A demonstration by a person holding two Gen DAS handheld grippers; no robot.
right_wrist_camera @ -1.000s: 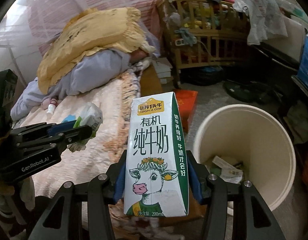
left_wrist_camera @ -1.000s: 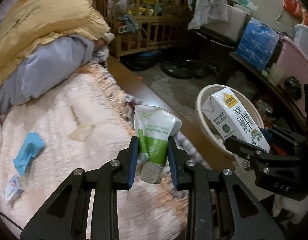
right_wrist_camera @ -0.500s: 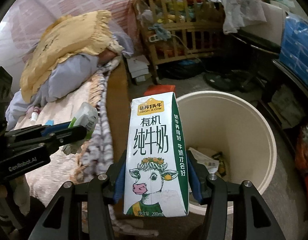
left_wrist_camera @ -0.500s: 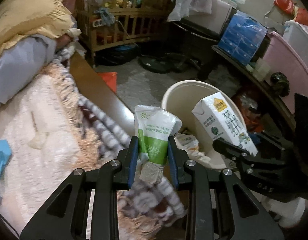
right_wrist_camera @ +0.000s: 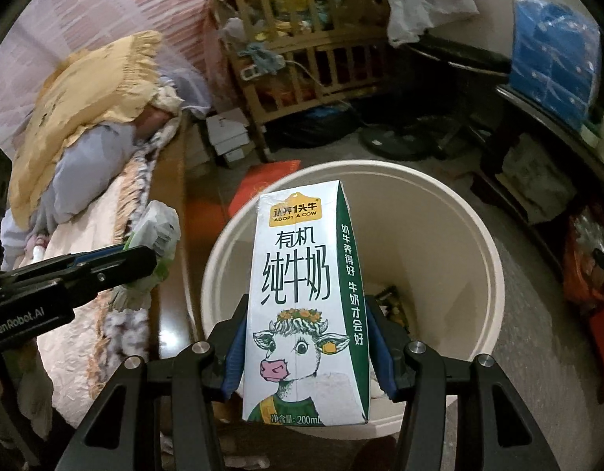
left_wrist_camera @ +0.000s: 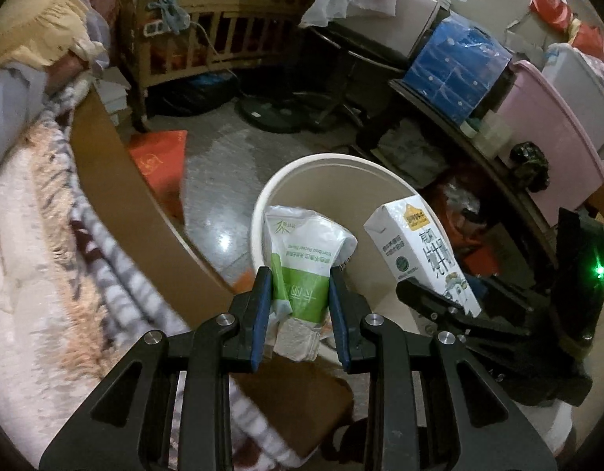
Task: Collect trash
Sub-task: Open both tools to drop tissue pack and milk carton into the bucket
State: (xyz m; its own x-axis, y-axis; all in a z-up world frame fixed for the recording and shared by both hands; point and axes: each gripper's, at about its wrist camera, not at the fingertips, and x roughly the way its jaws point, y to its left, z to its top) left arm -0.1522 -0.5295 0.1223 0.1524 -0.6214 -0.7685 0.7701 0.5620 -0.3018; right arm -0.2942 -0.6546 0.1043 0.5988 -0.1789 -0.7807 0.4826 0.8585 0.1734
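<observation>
My left gripper is shut on a green and white tissue packet, held over the near rim of a cream waste bin. My right gripper is shut on a white milk carton with a cow on it, upright above the same waste bin. In the left wrist view the milk carton hangs to the right of the packet, over the bin's right side. In the right wrist view the tissue packet and left gripper sit at the left. Some trash lies at the bin's bottom.
A bed with a fringed blanket and wooden side board lies left of the bin. A red bag lies on the floor. A wooden crib, a blue box and a pink tub stand behind and right.
Both grippers have swung from over the bed to the right, above the waste bin, each still holding its item. The bin now fills the middle of both views.
</observation>
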